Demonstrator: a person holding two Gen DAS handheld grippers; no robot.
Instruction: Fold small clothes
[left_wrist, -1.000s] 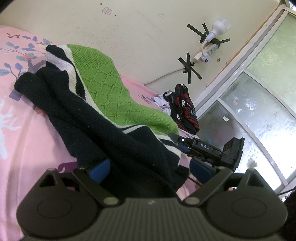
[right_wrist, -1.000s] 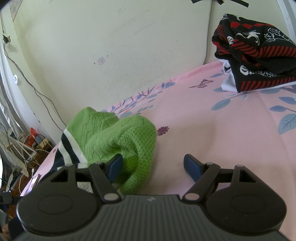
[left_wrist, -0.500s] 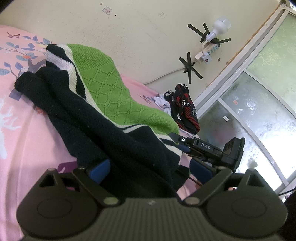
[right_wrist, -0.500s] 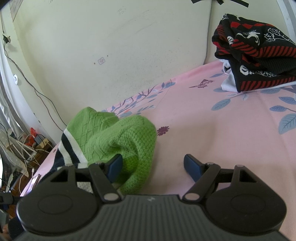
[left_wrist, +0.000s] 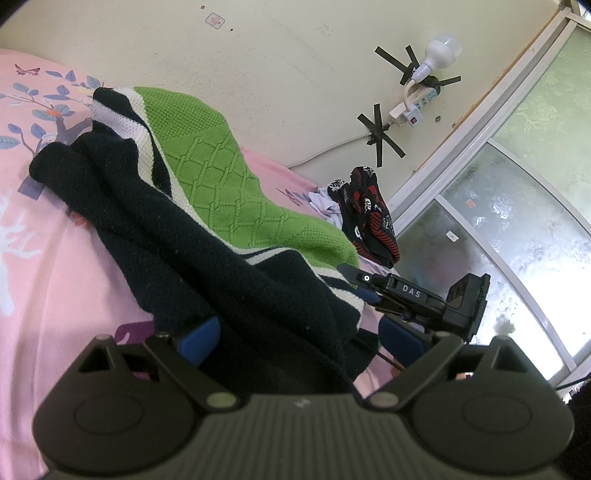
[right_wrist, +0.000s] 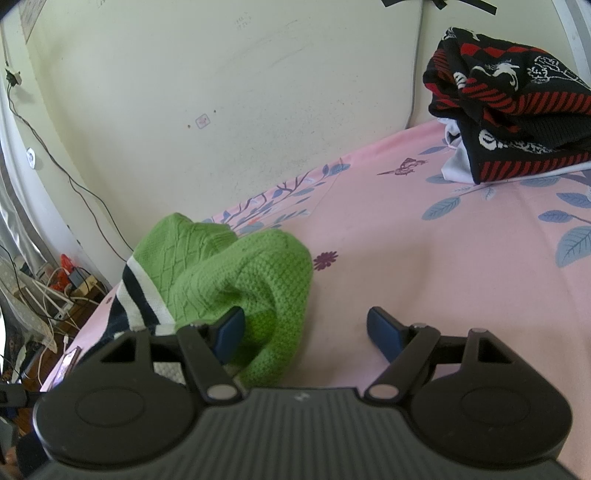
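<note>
**Nothing has moved: sweater waits, unfolded, between two spread claws**

Pink floral bed sheet (right_wrist: 424, 258) fills both views, unchanged over the last second. Rumpled across it, the green-and-navy sweater (left_wrist: 207, 206) lies heaped ahead of the left claw (left_wrist: 299, 332), navy folds between its spread jaws, grip uncertain. Right claw (right_wrist: 306, 328) stands spread too, green knit beside its left pad. Folding has stalled; likely a corner must be pinched next.

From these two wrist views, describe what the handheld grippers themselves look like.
Both are the same design. The left gripper and the right gripper each have a ribbed dark grey body, two round black housings with triangular cut-outs, black angled linkage bars on silver pivot pins, and blue finger pads. Seen side-on from the left view, the right gripper carries a white "DAS" marking.
</note>
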